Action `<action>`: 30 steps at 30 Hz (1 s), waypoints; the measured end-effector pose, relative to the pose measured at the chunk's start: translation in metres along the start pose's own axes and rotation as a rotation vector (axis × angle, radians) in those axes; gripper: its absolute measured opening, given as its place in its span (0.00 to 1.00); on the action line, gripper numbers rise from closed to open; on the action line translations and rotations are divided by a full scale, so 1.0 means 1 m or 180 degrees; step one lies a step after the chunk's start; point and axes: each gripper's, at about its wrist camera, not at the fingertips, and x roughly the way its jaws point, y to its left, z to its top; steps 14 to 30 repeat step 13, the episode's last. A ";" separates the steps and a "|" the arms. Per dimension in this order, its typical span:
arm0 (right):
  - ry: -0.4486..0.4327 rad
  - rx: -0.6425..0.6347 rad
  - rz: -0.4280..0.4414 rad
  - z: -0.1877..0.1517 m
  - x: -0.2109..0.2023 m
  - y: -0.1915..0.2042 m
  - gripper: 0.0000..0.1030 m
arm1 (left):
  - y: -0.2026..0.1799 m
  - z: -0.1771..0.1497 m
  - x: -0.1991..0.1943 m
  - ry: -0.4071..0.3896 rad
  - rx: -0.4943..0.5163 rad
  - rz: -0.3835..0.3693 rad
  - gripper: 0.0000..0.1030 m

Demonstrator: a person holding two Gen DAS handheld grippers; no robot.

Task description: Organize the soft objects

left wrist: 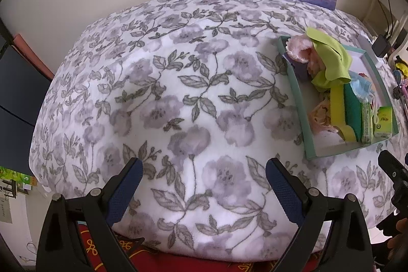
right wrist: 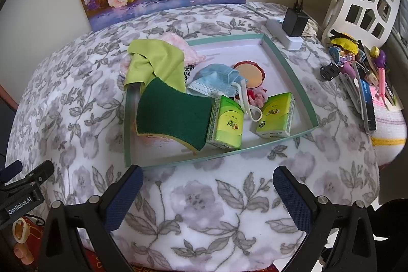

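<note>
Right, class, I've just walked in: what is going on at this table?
A person holds a claw in each hand over a table covered with a floral blanket. Both the left claw and the right claw are open and hold nothing. The soft things already lie in the teal tray: a green sponge, a lime cloth, a blue face mask and two green tissue packs.
</note>
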 end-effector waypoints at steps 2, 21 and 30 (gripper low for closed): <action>0.0001 0.0000 0.0000 0.000 0.000 -0.001 1.00 | 0.000 0.000 0.000 0.0002 0.0002 0.0002 0.94; 0.0019 -0.0002 -0.0003 0.000 0.003 -0.004 1.00 | -0.001 -0.001 -0.001 -0.0036 0.0034 -0.0032 0.94; 0.0019 -0.0002 -0.0003 0.000 0.003 -0.004 1.00 | -0.001 -0.001 -0.001 -0.0036 0.0034 -0.0032 0.94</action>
